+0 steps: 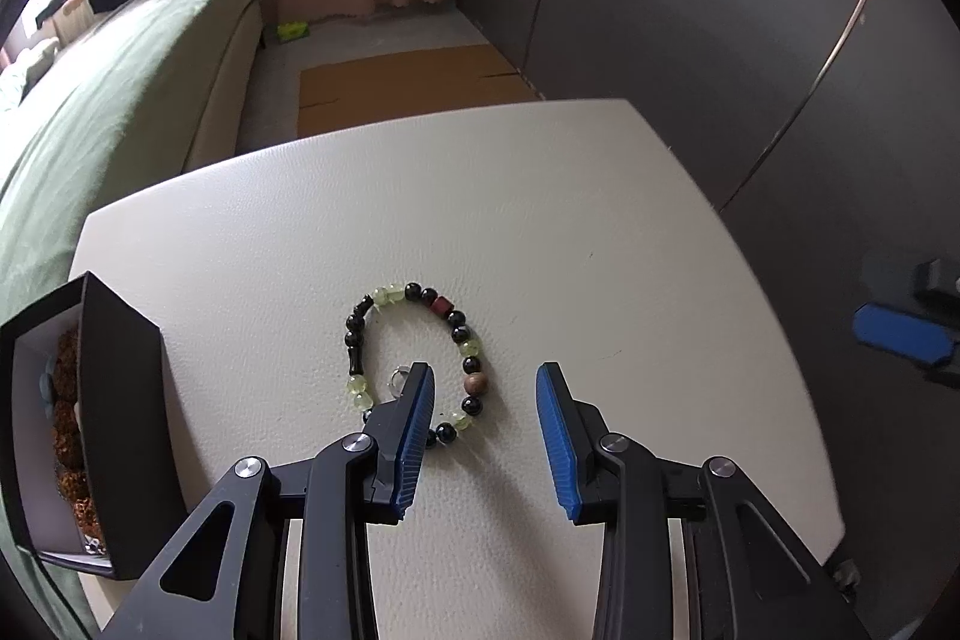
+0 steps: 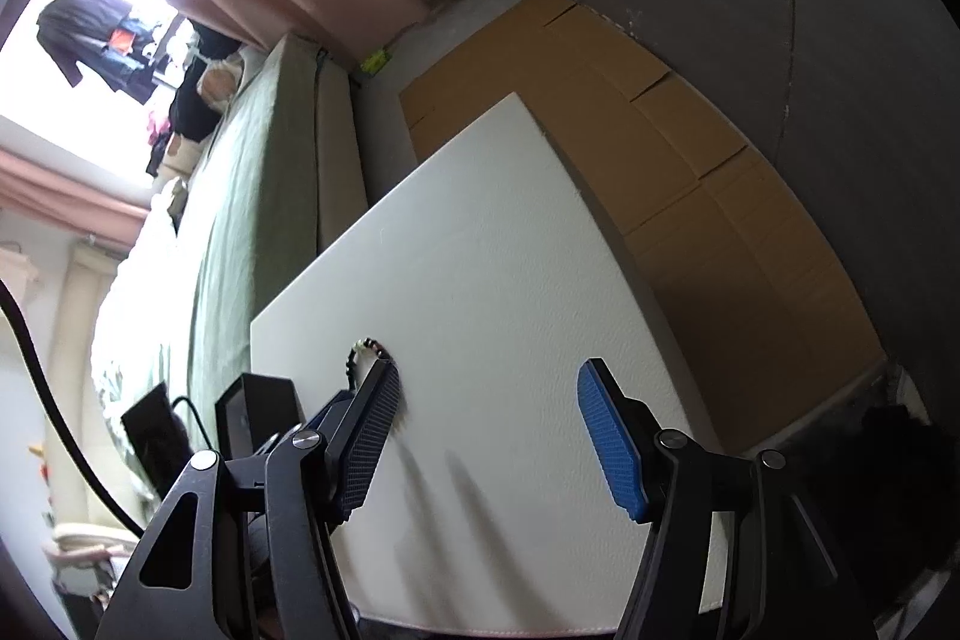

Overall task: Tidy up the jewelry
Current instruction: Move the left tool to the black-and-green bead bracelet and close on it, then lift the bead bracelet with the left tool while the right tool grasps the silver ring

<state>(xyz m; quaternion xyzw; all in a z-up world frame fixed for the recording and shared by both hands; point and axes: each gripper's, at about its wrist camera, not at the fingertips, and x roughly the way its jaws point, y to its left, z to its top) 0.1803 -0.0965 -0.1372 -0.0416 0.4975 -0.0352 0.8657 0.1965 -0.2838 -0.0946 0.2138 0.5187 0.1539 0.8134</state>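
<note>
At table's left edge, black box (image 1: 123, 400) holds brown beads (image 1: 69, 436).

No text, label, brand, number or sign can be read in either view.

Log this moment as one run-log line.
left tool: open, over beaded bracelet | right tool: open, empty | black box: holds brown beads | table
</note>
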